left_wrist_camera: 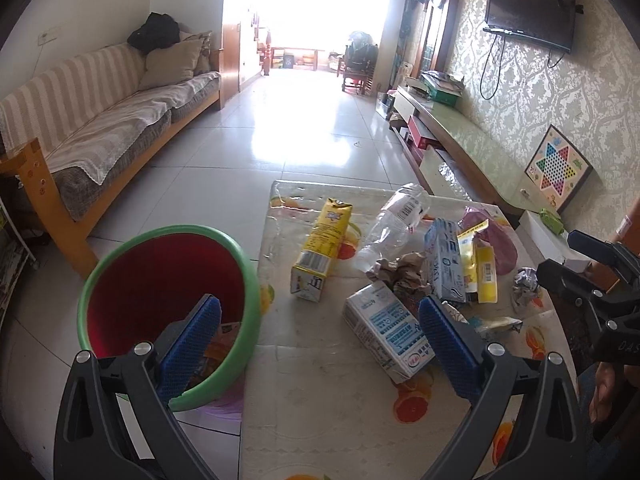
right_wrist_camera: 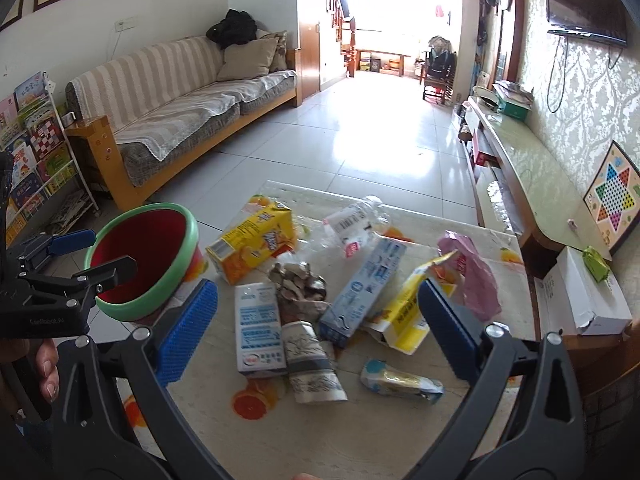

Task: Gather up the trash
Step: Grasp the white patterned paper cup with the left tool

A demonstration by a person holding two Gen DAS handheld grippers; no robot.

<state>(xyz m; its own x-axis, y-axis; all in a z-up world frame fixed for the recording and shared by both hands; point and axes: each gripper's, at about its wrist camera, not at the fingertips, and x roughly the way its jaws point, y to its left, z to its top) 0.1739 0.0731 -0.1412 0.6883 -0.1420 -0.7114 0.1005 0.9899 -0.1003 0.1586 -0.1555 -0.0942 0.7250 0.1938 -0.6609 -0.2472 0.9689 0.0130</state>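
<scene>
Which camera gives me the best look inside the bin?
Left wrist view: it looks down into the bin, showing the red inner wall and a wrapper at the bottom behind the left gripper. The right wrist view shows the bin tilted away, with its bottom hidden.

"GenRobot.AI" can be read in pale letters on the black body of the left gripper (right_wrist_camera: 76,264), at nine o'clock in the right wrist view. "DAS" is seen on the right gripper (left_wrist_camera: 592,264), at three o'clock in the left wrist view. Carton print is too blurred to be read.
</scene>
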